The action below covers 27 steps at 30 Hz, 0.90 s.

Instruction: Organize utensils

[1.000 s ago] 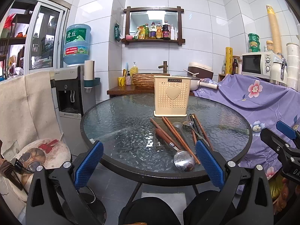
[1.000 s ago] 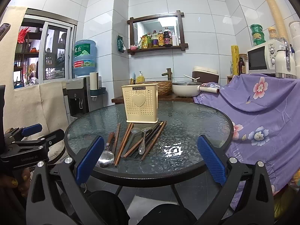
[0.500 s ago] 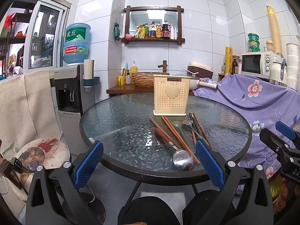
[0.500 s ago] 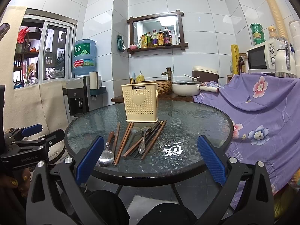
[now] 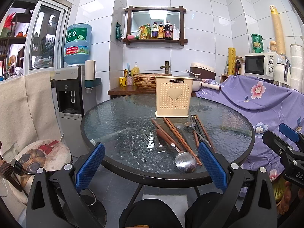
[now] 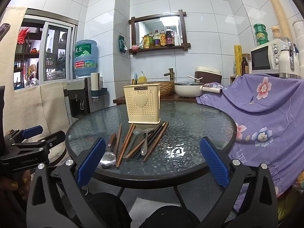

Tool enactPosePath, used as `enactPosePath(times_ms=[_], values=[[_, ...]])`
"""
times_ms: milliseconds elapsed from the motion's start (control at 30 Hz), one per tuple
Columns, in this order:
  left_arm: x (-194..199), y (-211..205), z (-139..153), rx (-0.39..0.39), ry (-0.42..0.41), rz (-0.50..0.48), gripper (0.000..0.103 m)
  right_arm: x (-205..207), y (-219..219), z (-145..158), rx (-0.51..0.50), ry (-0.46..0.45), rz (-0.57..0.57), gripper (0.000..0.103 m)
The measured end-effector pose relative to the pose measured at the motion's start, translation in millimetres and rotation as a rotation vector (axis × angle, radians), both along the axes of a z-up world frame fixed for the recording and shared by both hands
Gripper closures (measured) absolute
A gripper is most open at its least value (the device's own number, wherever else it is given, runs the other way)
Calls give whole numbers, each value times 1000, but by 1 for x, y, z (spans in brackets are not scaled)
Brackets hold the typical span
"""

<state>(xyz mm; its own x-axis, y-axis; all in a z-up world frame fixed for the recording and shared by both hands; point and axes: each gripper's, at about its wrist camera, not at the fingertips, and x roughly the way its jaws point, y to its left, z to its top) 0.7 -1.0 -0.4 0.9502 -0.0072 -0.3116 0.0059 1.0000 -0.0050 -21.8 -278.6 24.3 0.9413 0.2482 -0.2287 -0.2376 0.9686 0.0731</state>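
Note:
A cream perforated utensil holder (image 5: 173, 96) (image 6: 142, 104) with a heart on its front stands upright on the round glass table (image 5: 121, 129) (image 6: 190, 121). In front of it lie several brown and dark chopsticks (image 5: 176, 134) (image 6: 127, 143), a wooden-handled spoon (image 5: 185, 161) (image 6: 108, 158) and two smaller metal spoons (image 5: 179, 126) (image 6: 145, 144). My left gripper (image 5: 151, 166) is open, held off the table's near edge with nothing between its blue pads. My right gripper (image 6: 152, 163) is open too, at the near edge and empty. Each gripper shows at the side of the other's view.
A water dispenser (image 5: 73, 87) and a cloth-draped chair with a round cushion (image 5: 41, 155) stand left of the table. A purple flowered cloth (image 6: 266, 117) covers furniture on the right. Behind are a wooden counter with a basket, a pot (image 6: 187, 89) and a microwave (image 6: 266, 57).
Both views have crept slightly closer to the table. The utensils and holder have not moved, and both grippers stay open.

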Motion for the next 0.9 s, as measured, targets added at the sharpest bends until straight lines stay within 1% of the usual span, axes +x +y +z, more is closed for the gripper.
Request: enactPosePath(times_ms=[733,900], values=[[-1,-1,-1,0,5,-2,6,1,0,-1,2,3,-1,5],[-1,-2,-1,-1,6,-2,6,0,1,-7,3,5,-1,5]])
